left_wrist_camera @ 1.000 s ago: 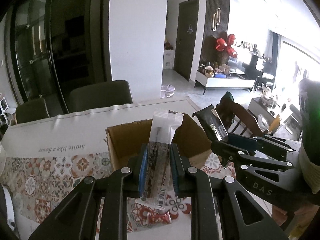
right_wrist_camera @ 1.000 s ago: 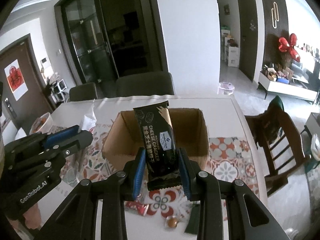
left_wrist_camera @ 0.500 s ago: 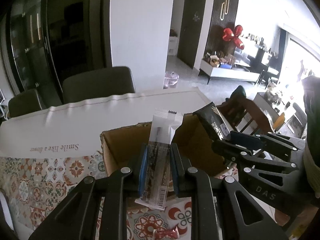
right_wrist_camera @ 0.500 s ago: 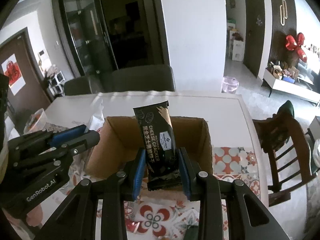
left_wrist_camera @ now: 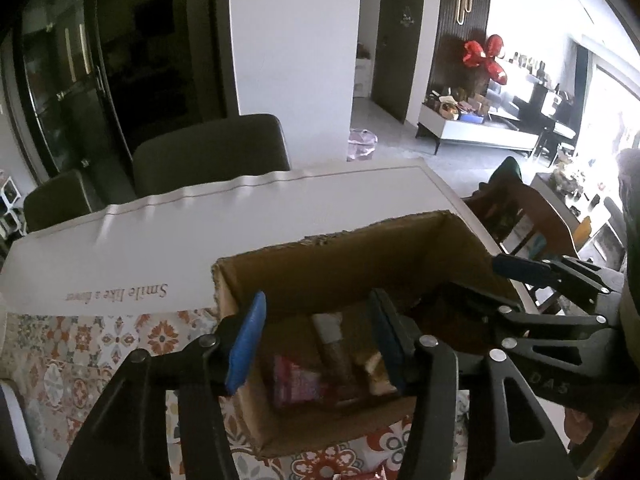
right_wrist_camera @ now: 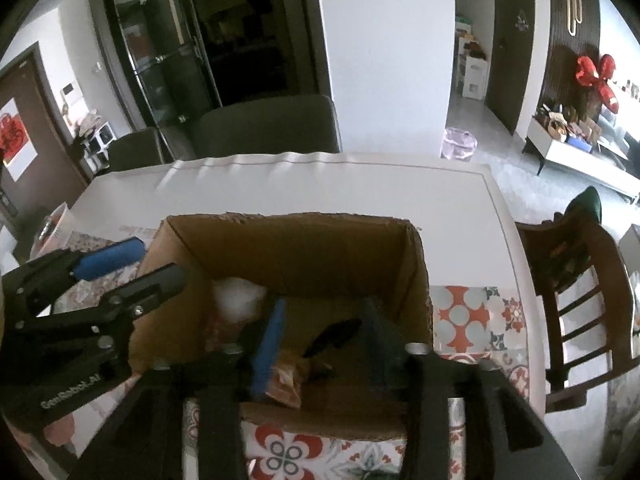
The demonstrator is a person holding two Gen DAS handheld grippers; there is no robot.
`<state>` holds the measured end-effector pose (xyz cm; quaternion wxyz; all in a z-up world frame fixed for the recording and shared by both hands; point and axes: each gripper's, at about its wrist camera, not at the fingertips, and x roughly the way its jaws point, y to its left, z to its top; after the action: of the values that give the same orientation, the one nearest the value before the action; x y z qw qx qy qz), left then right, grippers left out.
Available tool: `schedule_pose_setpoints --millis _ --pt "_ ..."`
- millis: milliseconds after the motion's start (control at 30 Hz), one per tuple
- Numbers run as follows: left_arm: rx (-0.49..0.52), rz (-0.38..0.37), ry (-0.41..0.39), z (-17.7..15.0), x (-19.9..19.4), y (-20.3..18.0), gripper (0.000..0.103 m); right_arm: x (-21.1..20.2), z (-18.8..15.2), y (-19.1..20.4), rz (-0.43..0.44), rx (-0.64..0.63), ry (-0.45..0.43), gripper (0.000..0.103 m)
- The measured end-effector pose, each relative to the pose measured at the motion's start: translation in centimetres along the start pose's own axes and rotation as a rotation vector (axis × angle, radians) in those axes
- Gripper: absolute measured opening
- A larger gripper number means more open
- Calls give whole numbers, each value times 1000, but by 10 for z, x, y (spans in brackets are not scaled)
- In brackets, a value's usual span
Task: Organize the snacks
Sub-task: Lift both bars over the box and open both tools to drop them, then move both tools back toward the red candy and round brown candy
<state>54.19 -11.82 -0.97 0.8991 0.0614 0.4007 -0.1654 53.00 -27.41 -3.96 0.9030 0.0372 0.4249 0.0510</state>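
Note:
An open cardboard box [left_wrist_camera: 344,256] stands on the table; it also shows in the right wrist view [right_wrist_camera: 304,240]. My left gripper [left_wrist_camera: 316,344] is open and empty over the box's near left part. Below it lie a clear-wrapped bar [left_wrist_camera: 332,344] and a pink packet [left_wrist_camera: 296,384]. My right gripper [right_wrist_camera: 324,340] is open and empty over the box's near right part. A black cracker packet [right_wrist_camera: 332,336] lies in the box beneath it, beside a white wrapper [right_wrist_camera: 240,296] and an orange-brown packet [right_wrist_camera: 288,380].
The table has a white cloth [right_wrist_camera: 320,184] at the back and a patterned tile mat [left_wrist_camera: 80,352] around the box. Dark chairs [left_wrist_camera: 208,156] stand behind the table, a wooden chair [right_wrist_camera: 576,292] at its right. A small cup [right_wrist_camera: 54,228] sits far left.
Both grippers moved forward over the box and opened. The clear-wrapped bar left my left gripper and the black cracker packet left my right gripper; both now lie in the box.

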Motion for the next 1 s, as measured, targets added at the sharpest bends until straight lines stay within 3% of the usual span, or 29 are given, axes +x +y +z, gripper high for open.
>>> schedule_pose_setpoints --millis 267,833,900,1000 --pt "-18 22 -28 -9 -33 3 62 -30 -10 -3 -72 36 -55 62" --pt "5 -11 -85 -45 -103 -10 75 -101 -46 15 -66 27 -134 63" --pt "3 -9 -85 -50 -107 -9 76 -105 -52 16 -71 29 -134 76" --pt "-5 -3 -85 -59 -109 -8 80 -107 -63 18 -87 26 -134 77"
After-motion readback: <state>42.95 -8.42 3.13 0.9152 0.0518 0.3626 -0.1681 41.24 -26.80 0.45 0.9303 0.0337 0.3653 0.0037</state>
